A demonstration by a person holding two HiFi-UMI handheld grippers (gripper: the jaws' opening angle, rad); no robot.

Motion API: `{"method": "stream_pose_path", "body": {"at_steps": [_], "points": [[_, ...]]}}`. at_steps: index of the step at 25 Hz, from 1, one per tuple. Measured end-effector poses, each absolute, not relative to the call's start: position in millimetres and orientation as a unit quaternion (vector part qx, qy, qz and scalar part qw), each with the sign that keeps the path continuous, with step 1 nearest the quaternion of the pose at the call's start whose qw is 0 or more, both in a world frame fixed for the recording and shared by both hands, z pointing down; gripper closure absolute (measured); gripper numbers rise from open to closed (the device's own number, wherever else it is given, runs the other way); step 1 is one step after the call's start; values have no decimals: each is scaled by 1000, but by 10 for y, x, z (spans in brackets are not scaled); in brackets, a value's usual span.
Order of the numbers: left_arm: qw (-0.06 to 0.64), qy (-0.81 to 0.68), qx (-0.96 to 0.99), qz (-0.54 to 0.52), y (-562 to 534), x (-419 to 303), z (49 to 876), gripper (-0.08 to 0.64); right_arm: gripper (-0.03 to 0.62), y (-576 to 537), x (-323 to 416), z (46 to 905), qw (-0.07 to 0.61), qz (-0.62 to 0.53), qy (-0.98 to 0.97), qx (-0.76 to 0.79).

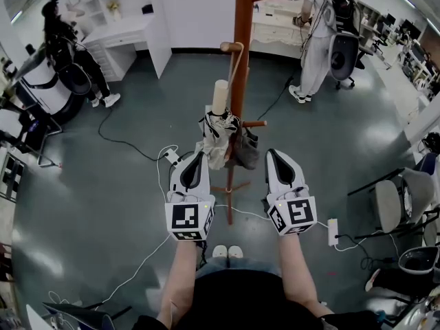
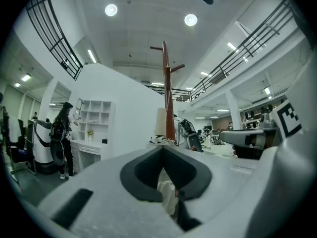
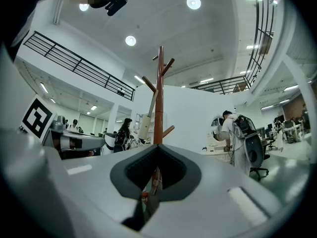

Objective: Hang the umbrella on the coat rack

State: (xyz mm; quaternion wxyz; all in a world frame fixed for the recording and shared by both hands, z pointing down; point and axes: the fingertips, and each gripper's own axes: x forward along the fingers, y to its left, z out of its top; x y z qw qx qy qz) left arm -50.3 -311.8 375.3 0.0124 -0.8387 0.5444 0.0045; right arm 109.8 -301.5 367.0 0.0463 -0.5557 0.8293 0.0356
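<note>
The brown wooden coat rack (image 1: 242, 19) stands straight ahead of me. A folded umbrella (image 1: 218, 139) with a cream handle and white and black cloth hangs along the pole, its cord looped over a peg (image 1: 232, 47). My left gripper (image 1: 199, 155) is shut, its tip close beside the umbrella's lower cloth with nothing seen between the jaws. My right gripper (image 1: 275, 153) is shut too, just right of the pole. In the left gripper view the rack (image 2: 166, 93) and the umbrella (image 2: 160, 122) rise beyond the left gripper (image 2: 163, 148). The right gripper view shows the rack (image 3: 159, 98) beyond the right gripper (image 3: 158, 147).
A person (image 1: 65, 60) stands at the far left by a white desk with shelves (image 1: 130, 33). Another person (image 1: 320, 26) with a backpack stands at the far right. Cables and a power strip (image 1: 333, 231) lie on the grey floor. Chairs (image 1: 399, 198) stand at the right.
</note>
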Motion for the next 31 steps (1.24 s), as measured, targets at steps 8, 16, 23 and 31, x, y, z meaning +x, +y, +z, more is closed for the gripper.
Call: {"method": "stream_pose_path", "body": {"at_steps": [8, 16, 23, 31], "points": [[7, 543, -839, 5, -3092, -539, 3761, 561, 586, -2994, 1024, 3660, 42, 35, 833, -550], [3, 543, -840, 3, -3104, -512, 3796, 561, 586, -3004, 1053, 3687, 39, 34, 833, -551], [2, 542, -840, 2, -3099, -495, 3796, 561, 586, -3001, 1058, 3690, 37, 35, 834, -550], [0, 544, -839, 4, -3110, -509, 3784, 561, 586, -3006, 1064, 3678, 38, 35, 834, -550]]}}
